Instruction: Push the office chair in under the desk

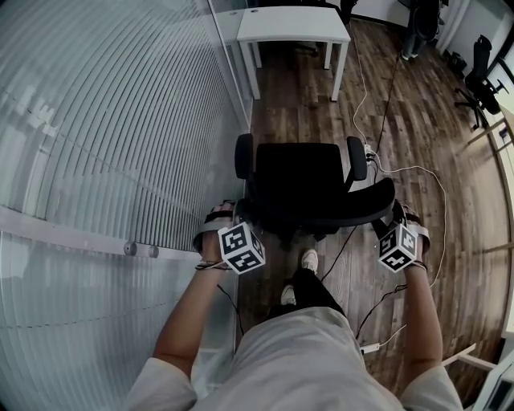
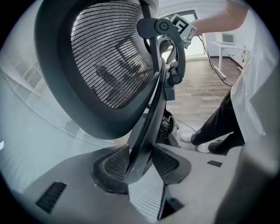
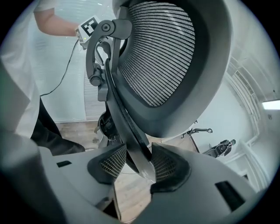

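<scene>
A black office chair [image 1: 301,172] stands on the wood floor, well short of the white desk [image 1: 293,24] at the far end. I stand behind it. My left gripper [image 1: 232,215] is shut on the left rim of the mesh backrest [image 1: 341,210], and my right gripper [image 1: 397,215] is shut on its right rim. In the left gripper view the jaws [image 2: 141,165] pinch the backrest's dark frame edge [image 2: 151,118]. The right gripper view has the jaws [image 3: 139,165] clamped on the frame edge [image 3: 127,127] in the same way.
A glass wall with blinds [image 1: 120,120] runs close along the chair's left side. Cables [image 1: 377,164] trail over the floor to the right of the chair. Another black chair [image 1: 480,80] stands at the far right. My feet [image 1: 308,261] are just behind the chair base.
</scene>
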The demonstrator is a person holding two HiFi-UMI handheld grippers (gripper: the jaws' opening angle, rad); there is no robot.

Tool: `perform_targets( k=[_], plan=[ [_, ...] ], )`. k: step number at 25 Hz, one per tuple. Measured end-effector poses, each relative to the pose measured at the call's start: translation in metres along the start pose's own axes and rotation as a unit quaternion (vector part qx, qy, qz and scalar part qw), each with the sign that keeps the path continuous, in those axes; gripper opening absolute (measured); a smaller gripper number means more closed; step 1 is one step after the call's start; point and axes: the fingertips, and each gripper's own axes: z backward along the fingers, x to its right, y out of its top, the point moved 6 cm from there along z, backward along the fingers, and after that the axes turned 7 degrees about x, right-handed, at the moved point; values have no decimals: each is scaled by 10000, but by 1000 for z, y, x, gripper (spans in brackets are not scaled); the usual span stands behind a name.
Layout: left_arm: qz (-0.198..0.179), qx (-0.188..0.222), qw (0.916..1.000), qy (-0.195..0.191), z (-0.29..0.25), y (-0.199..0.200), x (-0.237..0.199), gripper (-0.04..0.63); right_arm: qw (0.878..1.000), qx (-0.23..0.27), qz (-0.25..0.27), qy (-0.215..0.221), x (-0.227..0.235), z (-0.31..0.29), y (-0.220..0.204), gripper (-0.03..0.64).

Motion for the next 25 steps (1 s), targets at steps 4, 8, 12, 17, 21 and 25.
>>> perform_targets(
  k=[4,8,12,17,21,25],
  plan=[
    [11,-11,10000,0,-6,2,-10,178,10000,-22,-9,-10,9,-7,2,187],
    [21,-19,10000,4,-15,2,-19,178,10000,-7,-29,-12,17,-15,3,187],
    [19,-80,10000,-36,-22,1,-30,178,10000,50,-43,-11,22,-21,5,187],
    [21,-96,10000,11,-29,3,-40,178,9999,135,-19,-29,30,-26,5,187],
    [44,-99,9999,-16,-33,7,-48,178,9999,117,-13,34,40,-31,5,187],
    [55,-83,9999,13,-40,5,-57,178,9999,161,17,-8,48,-40,7,187]
  ],
)
